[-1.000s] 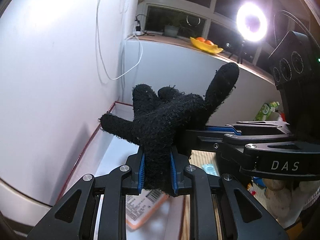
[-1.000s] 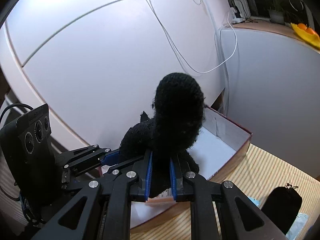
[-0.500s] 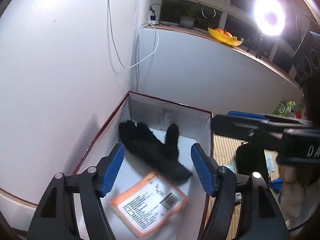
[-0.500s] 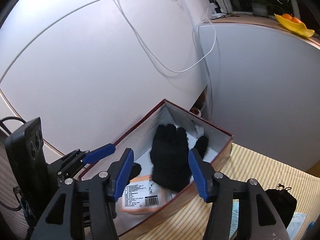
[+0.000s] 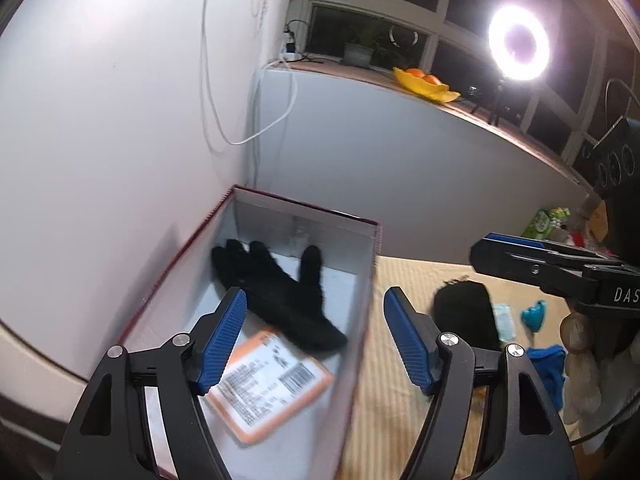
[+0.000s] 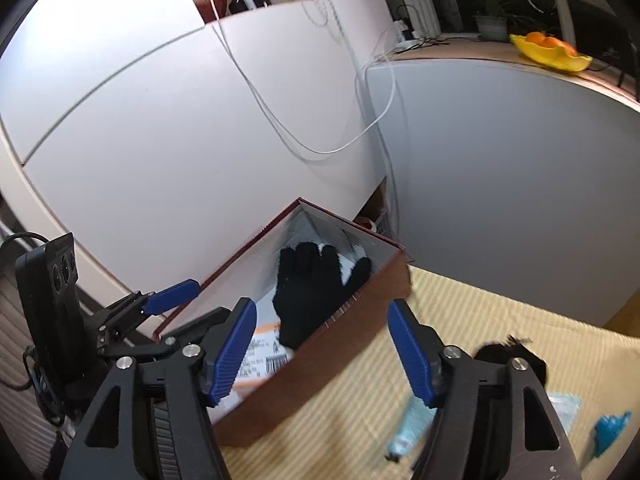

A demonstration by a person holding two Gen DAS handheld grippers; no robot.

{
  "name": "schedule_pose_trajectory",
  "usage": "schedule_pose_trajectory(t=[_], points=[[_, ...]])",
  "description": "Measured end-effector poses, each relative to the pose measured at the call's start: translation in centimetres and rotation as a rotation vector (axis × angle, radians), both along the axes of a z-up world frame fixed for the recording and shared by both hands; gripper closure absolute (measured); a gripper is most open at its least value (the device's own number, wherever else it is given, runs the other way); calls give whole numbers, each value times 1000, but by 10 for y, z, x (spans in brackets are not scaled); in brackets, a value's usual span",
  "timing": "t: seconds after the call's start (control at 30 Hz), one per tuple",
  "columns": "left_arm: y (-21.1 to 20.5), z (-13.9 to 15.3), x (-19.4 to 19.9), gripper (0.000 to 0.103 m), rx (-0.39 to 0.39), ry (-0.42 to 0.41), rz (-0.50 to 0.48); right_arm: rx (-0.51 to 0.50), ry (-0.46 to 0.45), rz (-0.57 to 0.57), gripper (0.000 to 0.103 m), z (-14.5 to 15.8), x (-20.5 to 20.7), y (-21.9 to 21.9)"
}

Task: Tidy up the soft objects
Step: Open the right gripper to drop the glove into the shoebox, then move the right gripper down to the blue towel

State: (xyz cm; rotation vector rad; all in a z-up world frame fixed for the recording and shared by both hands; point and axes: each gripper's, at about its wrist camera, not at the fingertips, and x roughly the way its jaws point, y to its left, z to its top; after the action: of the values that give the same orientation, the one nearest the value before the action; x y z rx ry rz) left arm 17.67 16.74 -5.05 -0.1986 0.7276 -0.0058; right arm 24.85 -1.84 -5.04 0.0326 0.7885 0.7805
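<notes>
A black knit glove (image 5: 280,296) lies flat inside a dark red cardboard box (image 5: 370,264) with a white interior, partly over an orange-edged label card (image 5: 268,380). The glove (image 6: 312,288) and box (image 6: 320,364) also show in the right wrist view. My left gripper (image 5: 316,336) is open and empty above the box's right wall. My right gripper (image 6: 322,348) is open and empty above the box's near wall. The left gripper (image 6: 168,300) shows at the left of the right wrist view; the right gripper (image 5: 520,252) shows at the right of the left wrist view.
The box stands in a corner of white walls on a yellow striped mat (image 6: 460,320). On the mat lie a black pouch (image 5: 464,312), a blue cloth (image 5: 548,368), a teal toy (image 5: 534,314) and a pale blue mask (image 5: 504,320). A ring light (image 5: 518,48) shines behind.
Both grippers were shut on the glove and held it up. They opened, the glove dropped into the box, and both grippers have drawn back and to the right.
</notes>
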Motion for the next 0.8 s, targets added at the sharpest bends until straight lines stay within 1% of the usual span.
schedule_pose_trajectory(t=[0.13, 0.3, 0.43, 0.5, 0.63, 0.7, 0.8], points=[[-21, 3, -15, 32, -15, -12, -40, -14, -20, -36, 38, 2, -19, -39], [-57, 3, -31, 32, -52, -17, -119, -14, -12, -93, 37, -1, -41, -100], [-91, -5, -39, 32, -98, -3, -200, 6, -9, -171, 27, -7, -58, -158], [-110, -10, -42, 32, -116, 8, -243, 11, -3, -210, 27, -12, -66, -185], [-146, -23, -47, 32, -158, 36, -324, 11, 34, -285, 26, -30, -81, -238], [-165, -30, -49, 32, -177, 54, -365, 13, 56, -313, 26, -41, -85, -256], [-190, -41, -48, 32, -200, 86, -412, 38, 119, -355, 26, -63, -86, -286]])
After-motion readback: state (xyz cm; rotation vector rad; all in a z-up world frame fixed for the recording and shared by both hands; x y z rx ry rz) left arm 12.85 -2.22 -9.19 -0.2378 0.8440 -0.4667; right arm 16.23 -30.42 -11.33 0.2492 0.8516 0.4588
